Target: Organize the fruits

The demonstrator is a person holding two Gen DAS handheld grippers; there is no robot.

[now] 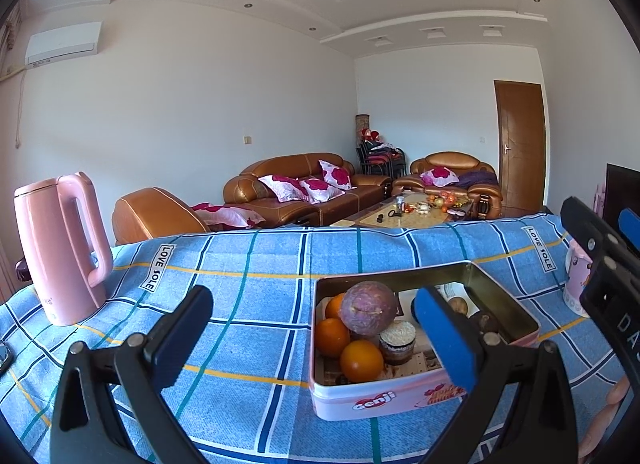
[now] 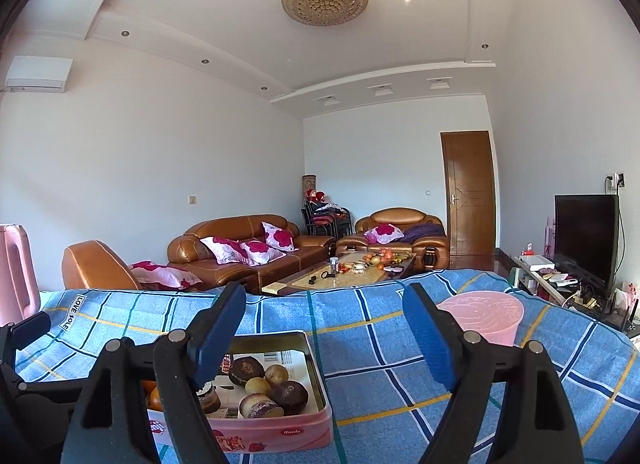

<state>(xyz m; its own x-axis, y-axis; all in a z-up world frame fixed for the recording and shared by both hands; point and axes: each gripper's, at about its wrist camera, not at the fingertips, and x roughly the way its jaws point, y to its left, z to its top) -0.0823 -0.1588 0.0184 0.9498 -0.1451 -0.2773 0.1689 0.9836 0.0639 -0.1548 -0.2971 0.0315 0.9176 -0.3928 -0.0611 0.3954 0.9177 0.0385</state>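
Observation:
A pink tin box [image 1: 400, 396] stands on the blue checked tablecloth. It holds a purple passion fruit [image 1: 369, 306] resting on oranges [image 1: 361, 360], plus small cakes [image 1: 397, 340]. My left gripper [image 1: 316, 338] is open and empty, its right finger over the tin, its left finger over the cloth. In the right wrist view the tin [image 2: 276, 430] sits at lower left with dark round fruits [image 2: 289, 395] and small yellowish ones [image 2: 276, 374]. My right gripper [image 2: 324, 338] is open and empty, above the tin's right side.
A pink kettle [image 1: 60, 252] stands at the table's left. A pink cup [image 2: 482, 316] stands at the right, behind my right finger. The right gripper's body [image 1: 608, 264] shows at the left wrist view's right edge. Sofas and a coffee table lie beyond the table.

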